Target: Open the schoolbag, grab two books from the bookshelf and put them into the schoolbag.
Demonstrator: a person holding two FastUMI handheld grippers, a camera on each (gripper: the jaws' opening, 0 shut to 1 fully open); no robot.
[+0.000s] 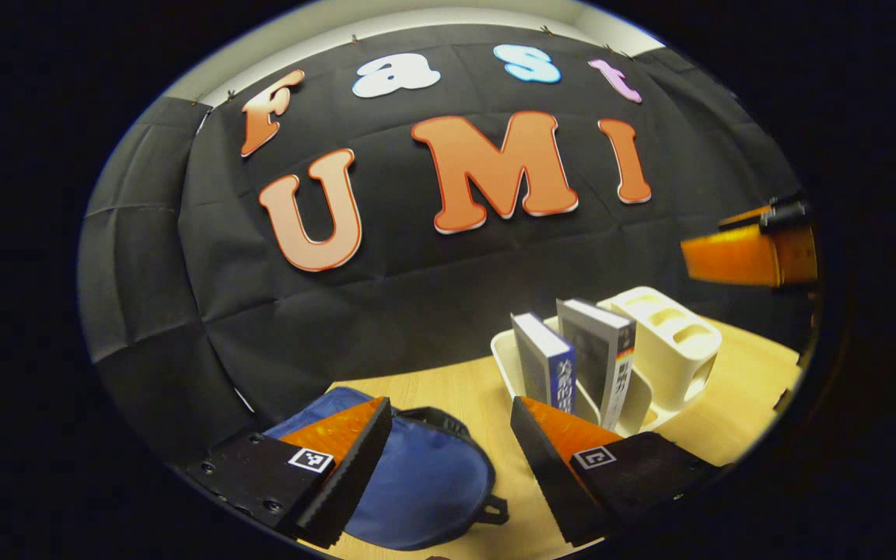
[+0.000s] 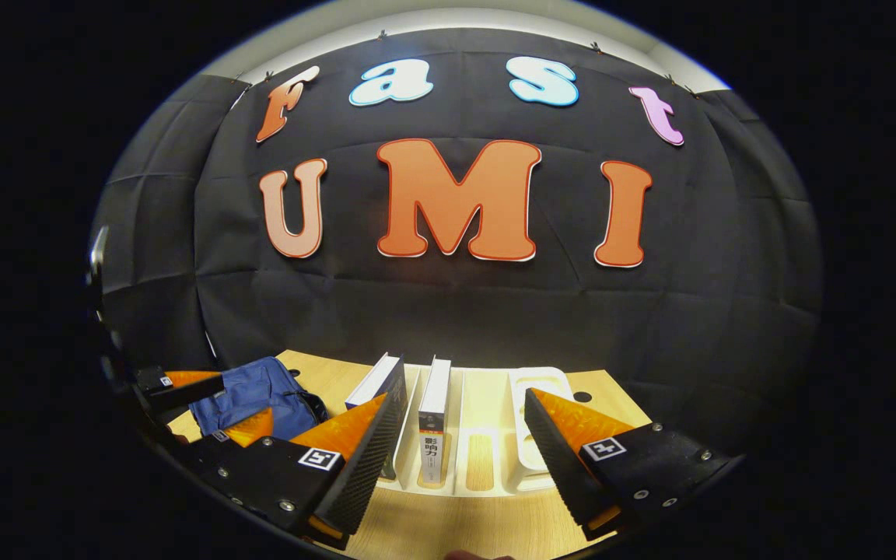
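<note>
Nothing is looking packed yet: the blue fabric schoolbag is lying flat on the pale wooden table, apparently unopened, and both upright books are standing in the cream plastic bookshelf. The left tongs and right tongs are gaping wide, gripping nothing. Bare table is lying between bag and shelf.

My left gripper view looks from over the schoolbag toward the back wall. My right gripper view faces the bookshelf close up. Both share these.
</note>
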